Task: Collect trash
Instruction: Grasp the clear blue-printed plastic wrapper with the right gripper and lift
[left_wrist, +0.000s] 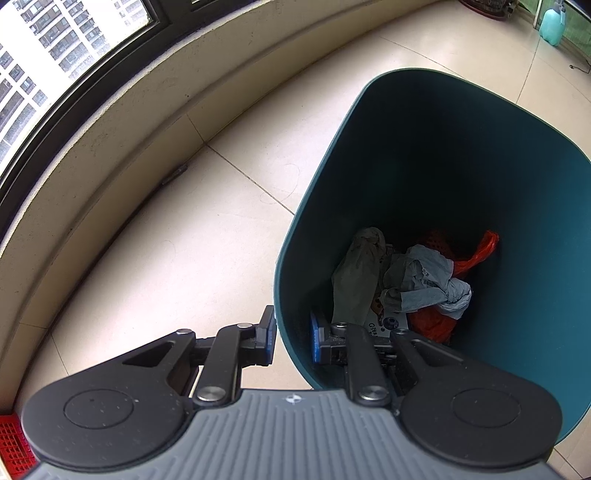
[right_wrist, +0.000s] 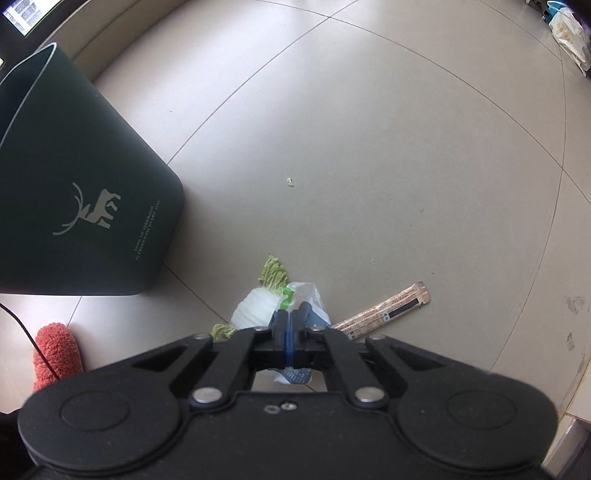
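Note:
My left gripper (left_wrist: 293, 332) is shut on the near wall of the teal trash bin (left_wrist: 424, 122), one finger outside and one inside. The bin holds crumpled grey paper (left_wrist: 428, 284), an orange-red bag (left_wrist: 480, 251) and a greyish rag (left_wrist: 358, 273). My right gripper (right_wrist: 290, 325) is shut on a thin clear-and-blue plastic wrapper (right_wrist: 308, 295), lifted above the floor. Below it lie a white-and-green cabbage leaf (right_wrist: 258, 302) and a long tan snack wrapper (right_wrist: 391, 308). The bin (right_wrist: 74, 184) with its deer logo stands to the left in the right wrist view.
A small crumb (right_wrist: 290, 181) sits on the pale tiled floor (right_wrist: 369, 129). An orange fluffy thing (right_wrist: 55, 350) and a black cable (right_wrist: 22, 325) lie at lower left. A low wall under a window (left_wrist: 55, 55) runs left of the bin. A red crate (left_wrist: 13, 443) is at the corner.

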